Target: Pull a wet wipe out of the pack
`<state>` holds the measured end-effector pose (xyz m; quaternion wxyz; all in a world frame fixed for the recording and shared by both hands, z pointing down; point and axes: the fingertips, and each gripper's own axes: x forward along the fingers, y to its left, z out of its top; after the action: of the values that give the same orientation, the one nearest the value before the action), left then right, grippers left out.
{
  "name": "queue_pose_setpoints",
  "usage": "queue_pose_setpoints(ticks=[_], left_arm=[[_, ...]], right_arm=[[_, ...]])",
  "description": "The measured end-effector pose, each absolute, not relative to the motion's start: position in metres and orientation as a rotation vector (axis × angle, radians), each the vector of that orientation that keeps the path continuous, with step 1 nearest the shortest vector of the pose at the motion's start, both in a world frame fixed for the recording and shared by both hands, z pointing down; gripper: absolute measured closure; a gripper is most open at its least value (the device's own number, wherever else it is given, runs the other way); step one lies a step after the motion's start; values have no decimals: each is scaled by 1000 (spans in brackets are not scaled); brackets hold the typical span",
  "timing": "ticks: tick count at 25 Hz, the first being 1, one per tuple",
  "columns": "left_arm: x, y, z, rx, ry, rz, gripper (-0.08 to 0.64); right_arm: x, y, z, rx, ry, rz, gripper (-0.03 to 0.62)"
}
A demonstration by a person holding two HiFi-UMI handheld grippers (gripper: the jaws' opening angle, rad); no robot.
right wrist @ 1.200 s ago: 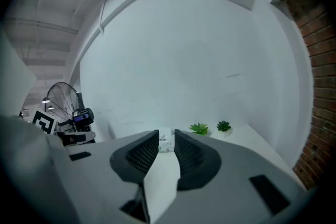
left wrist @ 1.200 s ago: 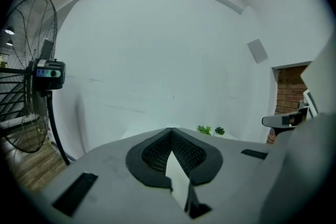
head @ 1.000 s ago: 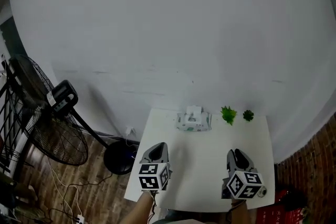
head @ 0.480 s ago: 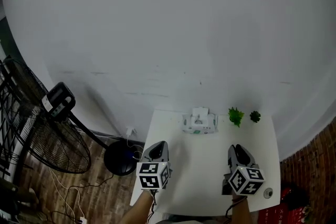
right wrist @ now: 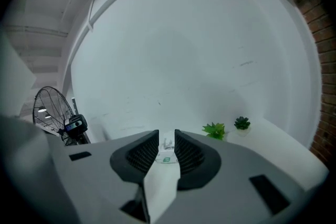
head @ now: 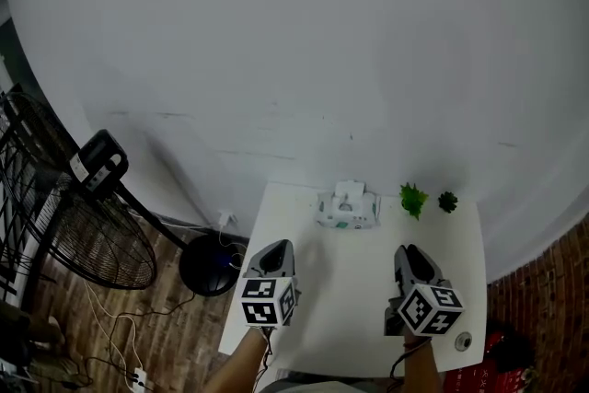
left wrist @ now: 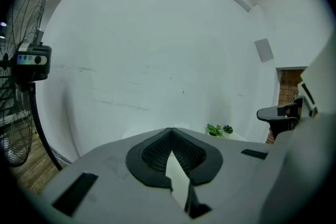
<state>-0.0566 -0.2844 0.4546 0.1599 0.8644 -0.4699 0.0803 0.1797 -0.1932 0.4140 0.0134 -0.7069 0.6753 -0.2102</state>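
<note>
Down on the white table point(head: 340, 317) now. Wet wipe pack point(head: 347, 211) up at the far edge, upper middle of the head view, close against the grey wall. One white wipe point(head: 347, 191) poking up out of the top of the pack, standing upright. Just right of the pack, two small green plants point(head: 412, 198) point(head: 448, 201) in a row.

Left gripper point(head: 275, 247) at lower left of the table, right gripper point(head: 406, 250) at lower right, both well apart from the pack and pointing towards it.

Over to the left gripper view: clenched, jaw tips pressed together point(left wrist: 170, 130), nothing between them. Pack not to be made out here, only the plants point(left wrist: 214, 130) peeking over the right jaw and a standing fan point(left wrist: 23, 60) at the left edge.

Right gripper view: released, jaws point(right wrist: 166, 136) standing a narrow gap apart, empty. Framed right in that gap, further off on the table, the pack point(right wrist: 166, 153) with its wipe up. Plants point(right wrist: 214, 130) to the right, fan point(right wrist: 55, 113) small at the left.

Only in the head view: wooden floor with cables at lower left, and a small round object point(head: 463, 341) at the table's lower right corner.
</note>
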Motion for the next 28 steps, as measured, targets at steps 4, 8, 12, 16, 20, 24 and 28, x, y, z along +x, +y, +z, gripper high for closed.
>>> queue_pose_setpoints(ticks=[4, 8, 12, 16, 20, 24, 28], left_arm=[[-52, -283, 458, 2466, -1350, 239, 558], [-53, -285, 468, 2449, -1365, 247, 558], [-56, -283, 485, 2412, -1377, 260, 558], [-62, -281, 508, 2351, -1406, 263, 558], [-69, -277, 531, 2306, -1414, 285, 558], [-72, -276, 545, 2293, -1424, 295, 558], [-76, -277, 557, 2272, -1431, 300, 558]], right_arm=[[185, -193, 418, -2205, 2124, -669, 499], [184, -198, 424, -2203, 2195, -677, 499], [184, -205, 430, -2201, 2312, -674, 499], [185, -215, 441, -2186, 2466, -675, 499], [181, -227, 455, -2158, 2651, -672, 499], [180, -246, 463, -2140, 2811, -615, 499], [179, -267, 470, -2113, 2908, -581, 499]])
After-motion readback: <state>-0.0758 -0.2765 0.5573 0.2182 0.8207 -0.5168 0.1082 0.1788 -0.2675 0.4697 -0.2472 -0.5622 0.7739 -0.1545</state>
